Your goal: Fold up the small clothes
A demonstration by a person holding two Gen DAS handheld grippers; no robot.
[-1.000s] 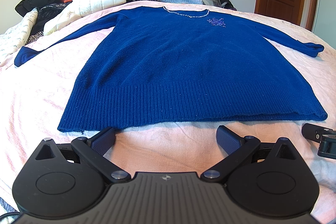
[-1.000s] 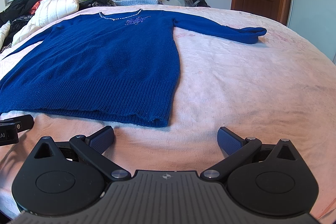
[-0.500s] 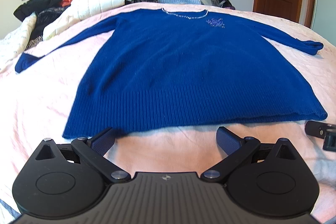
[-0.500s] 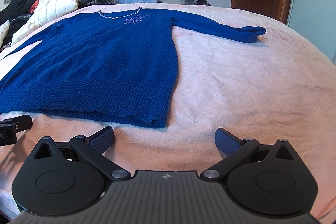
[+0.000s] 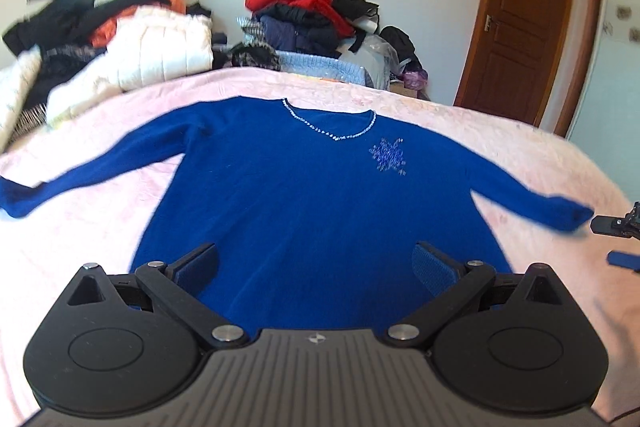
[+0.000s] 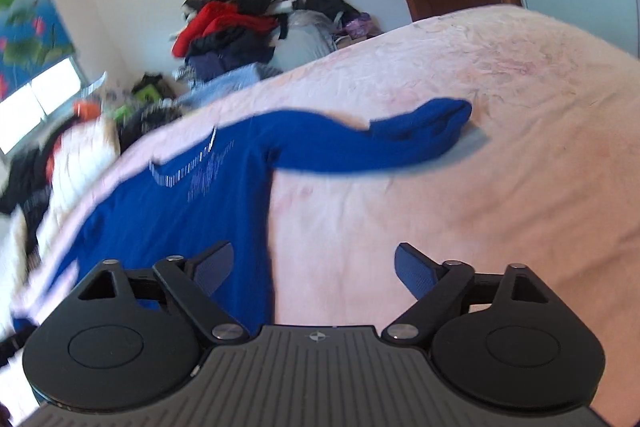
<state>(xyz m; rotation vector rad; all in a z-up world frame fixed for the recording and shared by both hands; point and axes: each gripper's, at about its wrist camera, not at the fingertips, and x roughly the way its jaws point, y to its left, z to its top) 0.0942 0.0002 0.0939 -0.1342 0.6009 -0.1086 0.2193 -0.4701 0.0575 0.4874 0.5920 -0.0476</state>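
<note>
Blue sweater (image 5: 320, 195) is lying flat on the pink bed (image 5: 500, 131), sleeves spread. Left gripper (image 5: 316, 263) is hovering wide over its near body; right gripper (image 6: 314, 267) is hovering wide, empty, at its right edge.

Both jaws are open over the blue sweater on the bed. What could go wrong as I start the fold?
1. The right gripper straddles the blue sweater's side edge, one finger over knit, one over the pink bedspread; closing could pinch the bedspread too.
2. The right sleeve lies bunched at the cuff, so folding it in could trap a lump.
3. The left gripper is over mid-body, not an edge; a grab there may bunch the knit.
</note>
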